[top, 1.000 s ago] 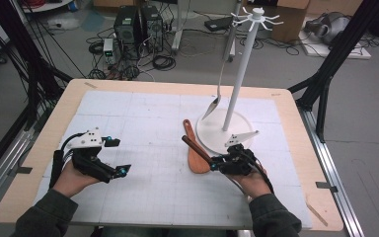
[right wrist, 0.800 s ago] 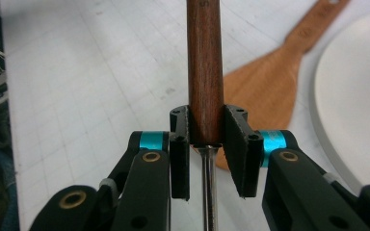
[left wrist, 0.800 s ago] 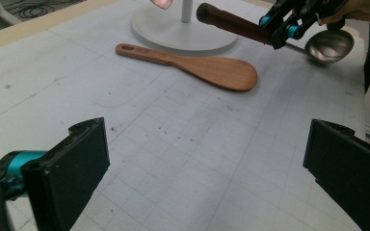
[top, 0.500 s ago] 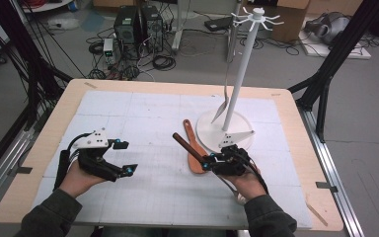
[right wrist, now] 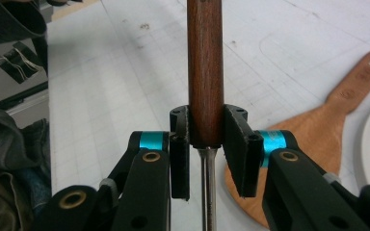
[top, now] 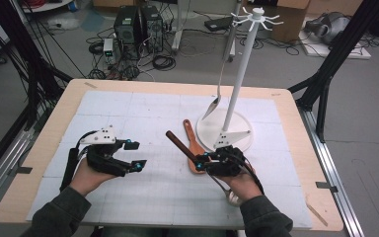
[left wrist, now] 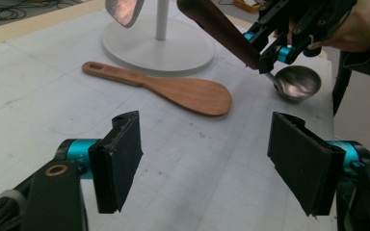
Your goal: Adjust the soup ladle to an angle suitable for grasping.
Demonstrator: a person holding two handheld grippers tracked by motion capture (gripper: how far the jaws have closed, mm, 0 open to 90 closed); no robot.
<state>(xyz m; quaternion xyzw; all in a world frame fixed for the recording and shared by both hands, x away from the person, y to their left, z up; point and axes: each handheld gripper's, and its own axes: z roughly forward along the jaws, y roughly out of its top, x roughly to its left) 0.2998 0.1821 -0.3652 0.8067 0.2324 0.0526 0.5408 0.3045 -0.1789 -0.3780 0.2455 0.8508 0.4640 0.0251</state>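
My right gripper [top: 203, 159] is shut on the dark wooden handle [right wrist: 204, 72] of a ladle, just above its metal stem. The handle [top: 180, 144] sticks up and to the left, off the mat. In the left gripper view the ladle's steel bowl [left wrist: 296, 83] hangs low behind that gripper. A flat wooden spatula [top: 193, 148] lies on the mat beside the white stand's base [top: 227, 129]. My left gripper [top: 135, 154] hovers open at the left, its jaws wide apart [left wrist: 212, 163] and pointing at the spatula [left wrist: 173, 89].
The white stand's pole [top: 239, 74] rises from the round base to a ring of hooks at the top. A metal spoon [top: 216, 96] hangs beside the pole, its bowl near the base. A white gridded mat [top: 128, 113] covers the wooden table.
My right gripper has carried the ladle a little to the left. The left gripper has drifted right, towards the middle, and stayed open.
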